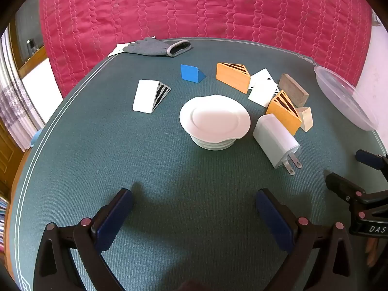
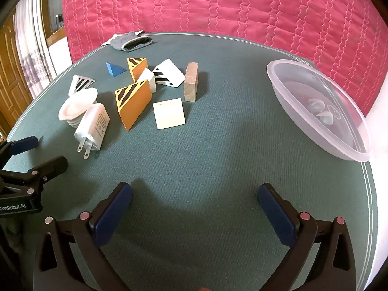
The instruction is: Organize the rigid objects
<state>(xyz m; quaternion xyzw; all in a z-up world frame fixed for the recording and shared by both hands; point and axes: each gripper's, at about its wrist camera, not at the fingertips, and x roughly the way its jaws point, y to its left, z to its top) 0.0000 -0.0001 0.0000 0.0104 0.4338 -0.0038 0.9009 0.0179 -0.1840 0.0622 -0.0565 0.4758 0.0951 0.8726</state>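
Both sets of tongs hover low over the near part of the green tabletop, and nothing is in hand, so by my reading the sorting has not properly started. The left tongs are spread wide and empty; the right tongs likewise stand released and empty.

The loose pieces lie in a cluster at the far left of the right wrist view: a white charger on its side with prongs toward the camera, a white cap just behind it, two orange wedges, a blue wedge, a brown block standing upright, and a flat cream tile. A clear plastic tub sits well apart at the right edge, with some small pieces already in it, too blurred to name.

The tub looks like the likely destination. The next move calls for reaching forward to one piece, perhaps the near charger or the tile, and closing across its narrow sides.
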